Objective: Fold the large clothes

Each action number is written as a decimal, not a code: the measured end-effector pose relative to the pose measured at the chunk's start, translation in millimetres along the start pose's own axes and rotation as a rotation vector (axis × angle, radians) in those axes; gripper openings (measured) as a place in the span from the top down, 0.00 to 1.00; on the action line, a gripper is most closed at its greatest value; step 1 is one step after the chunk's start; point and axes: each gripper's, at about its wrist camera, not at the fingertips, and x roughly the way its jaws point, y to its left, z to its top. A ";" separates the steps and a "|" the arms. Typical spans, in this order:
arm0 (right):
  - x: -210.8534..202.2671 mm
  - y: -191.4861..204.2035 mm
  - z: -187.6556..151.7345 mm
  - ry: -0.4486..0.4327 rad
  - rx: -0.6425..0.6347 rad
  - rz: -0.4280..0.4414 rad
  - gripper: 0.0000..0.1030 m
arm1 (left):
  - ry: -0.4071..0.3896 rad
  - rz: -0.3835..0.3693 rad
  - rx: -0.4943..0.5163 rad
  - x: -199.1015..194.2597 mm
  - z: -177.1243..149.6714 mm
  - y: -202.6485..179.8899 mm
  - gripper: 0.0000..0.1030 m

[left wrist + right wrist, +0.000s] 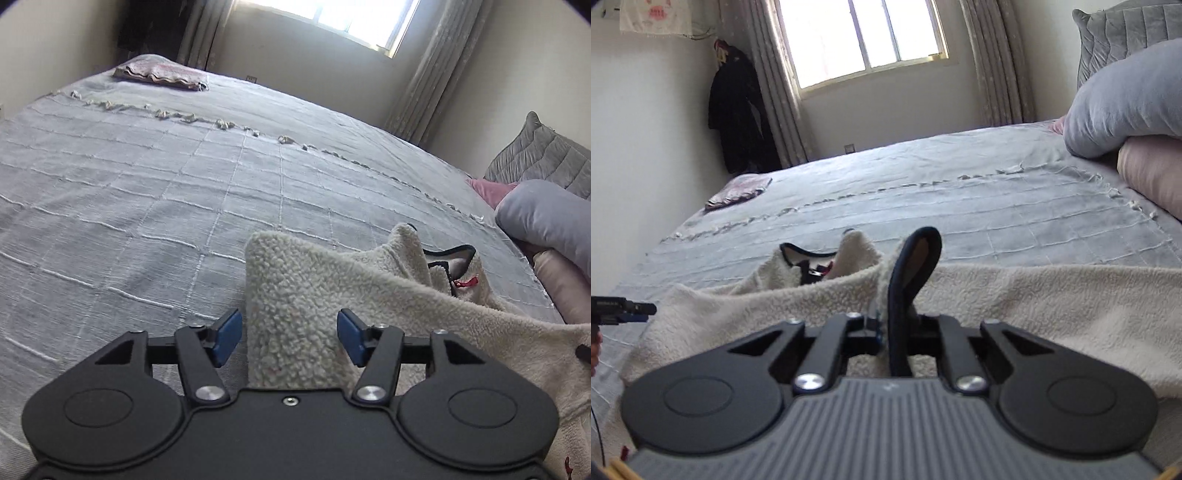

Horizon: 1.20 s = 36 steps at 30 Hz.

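A cream fleece garment (1034,306) with dark trim lies spread across the near part of the grey bedspread (960,206); its neck opening (809,258) faces away. My right gripper (894,328) is shut on a dark-edged fold of the fleece, and a loop of that trim (918,254) stands up past the jaws. In the left wrist view a thick fold of the fleece (291,306) sits between the blue pads (227,338) of my left gripper (290,338). The jaws stand half apart, with a thin gap showing at the left pad. That gripper (635,308) also shows at the garment's left end.
A folded pink cloth (162,75) lies at the far corner of the bed. Pillows (1126,99) and a grey quilted cushion (543,162) are stacked at the right end. A dark coat (738,114) hangs by the curtained window (864,37).
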 end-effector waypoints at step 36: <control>-78.3 -67.5 -30.2 0.053 0.123 -0.093 0.37 | -0.076 0.118 0.132 -130.3 -103.8 -41.2 0.38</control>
